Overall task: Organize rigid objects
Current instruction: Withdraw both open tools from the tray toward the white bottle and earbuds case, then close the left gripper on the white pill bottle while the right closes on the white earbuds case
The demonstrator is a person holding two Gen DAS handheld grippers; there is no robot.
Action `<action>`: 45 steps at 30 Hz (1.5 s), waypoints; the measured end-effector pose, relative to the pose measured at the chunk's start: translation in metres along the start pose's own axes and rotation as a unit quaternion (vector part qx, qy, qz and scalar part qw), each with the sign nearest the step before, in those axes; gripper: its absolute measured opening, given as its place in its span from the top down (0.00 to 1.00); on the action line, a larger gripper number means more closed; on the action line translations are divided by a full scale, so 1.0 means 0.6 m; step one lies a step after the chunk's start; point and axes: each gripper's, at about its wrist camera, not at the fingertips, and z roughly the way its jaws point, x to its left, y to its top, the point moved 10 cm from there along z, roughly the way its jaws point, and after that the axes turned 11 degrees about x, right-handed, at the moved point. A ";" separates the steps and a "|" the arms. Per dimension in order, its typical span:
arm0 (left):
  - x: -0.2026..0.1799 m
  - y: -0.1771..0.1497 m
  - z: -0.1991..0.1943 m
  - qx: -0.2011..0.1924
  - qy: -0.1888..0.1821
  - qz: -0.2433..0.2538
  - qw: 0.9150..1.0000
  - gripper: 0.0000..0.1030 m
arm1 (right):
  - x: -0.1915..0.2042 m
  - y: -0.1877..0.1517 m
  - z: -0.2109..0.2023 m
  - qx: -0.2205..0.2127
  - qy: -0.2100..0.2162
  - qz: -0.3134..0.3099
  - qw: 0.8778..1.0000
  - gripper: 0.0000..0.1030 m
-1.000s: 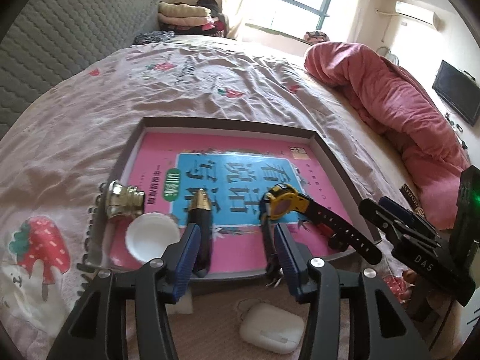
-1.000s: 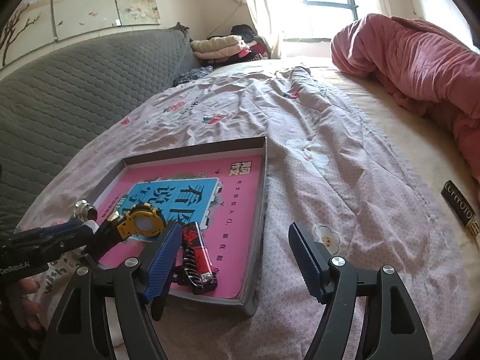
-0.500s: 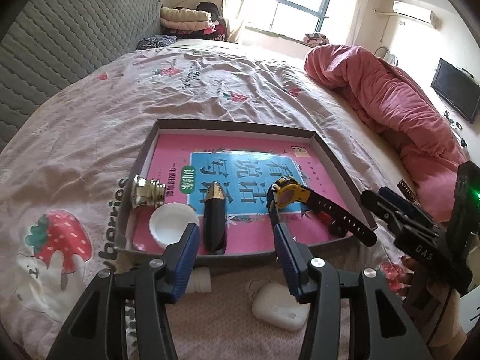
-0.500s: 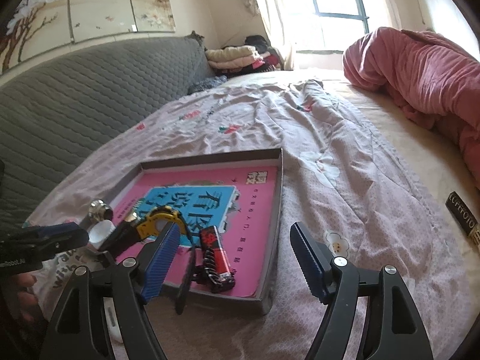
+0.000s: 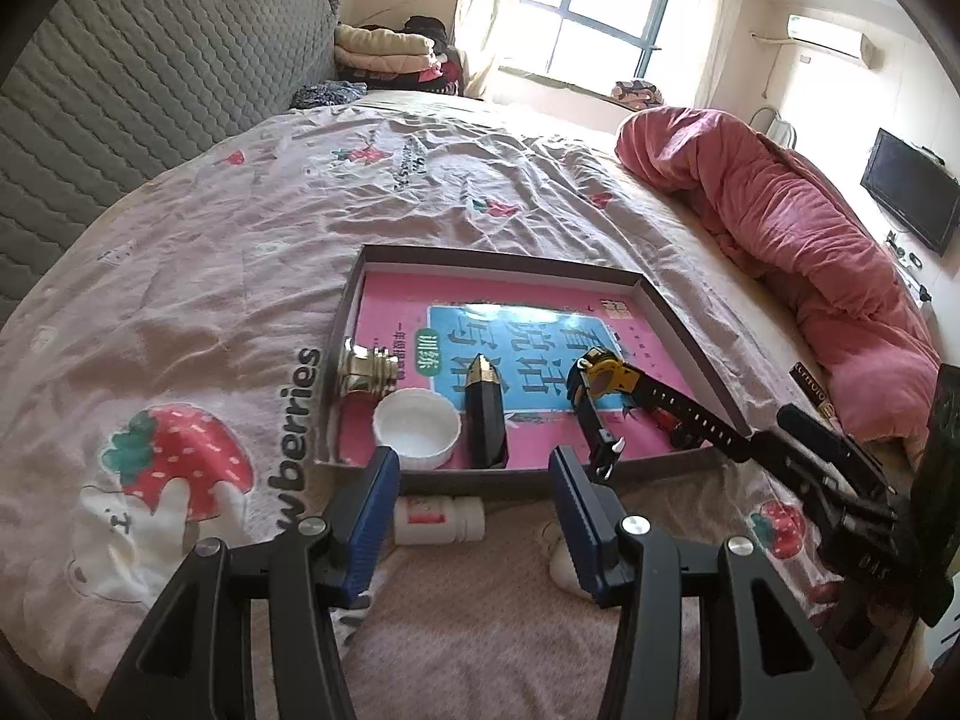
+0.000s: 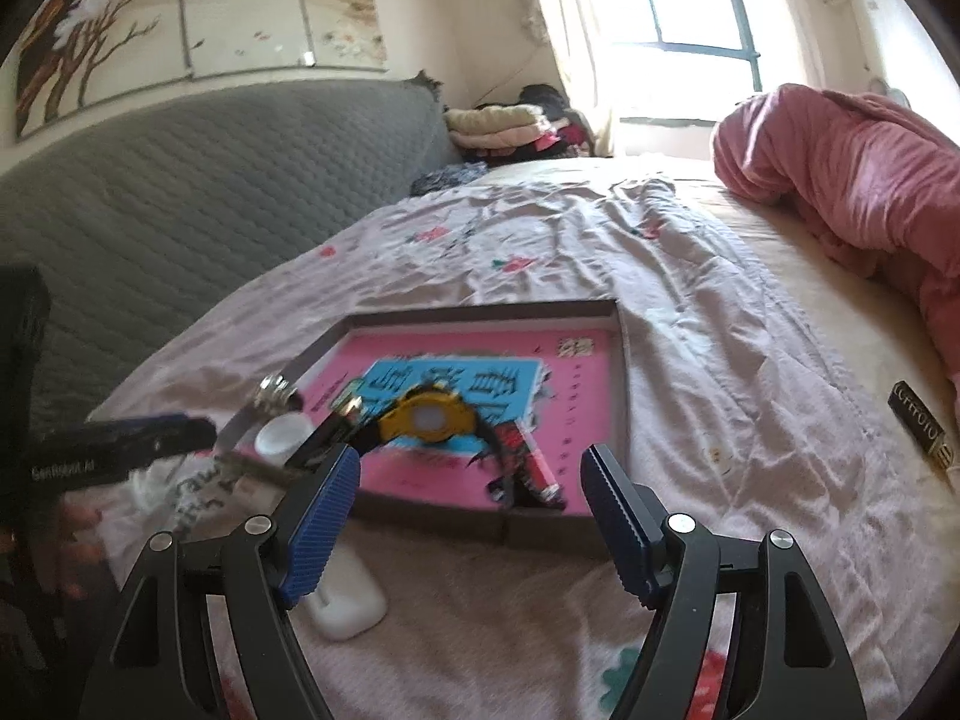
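A shallow grey box [image 5: 678, 324] lined with a pink and blue book cover lies on the bed. In it lie a brass fitting [image 5: 367, 367], a white cap [image 5: 416, 428], a black pen-shaped object [image 5: 485, 411], a yellow watch [image 5: 606, 377] with black strap, and a red item [image 6: 540, 468]. A white pill bottle [image 5: 439, 519] and a white earbud case [image 6: 345, 597] lie on the sheet in front of the box. My left gripper [image 5: 474, 501] is open and empty, just short of the box. My right gripper [image 6: 471, 510] is open and empty above the box's near edge.
A pink duvet [image 5: 798, 222] is heaped at the right. A grey quilted headboard [image 5: 120, 90] runs along the left. A black labelled box [image 6: 921, 426] lies on the sheet at the right. Folded clothes [image 5: 384, 48] sit by the window.
Both grippers have pulled back from the box and risen a little. The pill bottle and earbud case now show in front of the box. Both stay open.
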 end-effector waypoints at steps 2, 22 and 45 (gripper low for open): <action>0.004 -0.006 -0.006 0.002 -0.004 -0.001 1.000 0.50 | 0.015 -0.009 0.004 0.009 -0.001 -0.015 1.000 0.25; 0.022 -0.084 0.021 0.041 -0.001 0.000 0.999 0.50 | 0.148 -0.110 0.043 0.091 0.025 -0.146 0.985 0.25; 0.023 -0.080 0.109 0.064 -0.014 -0.019 0.998 0.50 | 0.122 -0.107 0.146 0.136 0.026 -0.130 0.982 0.25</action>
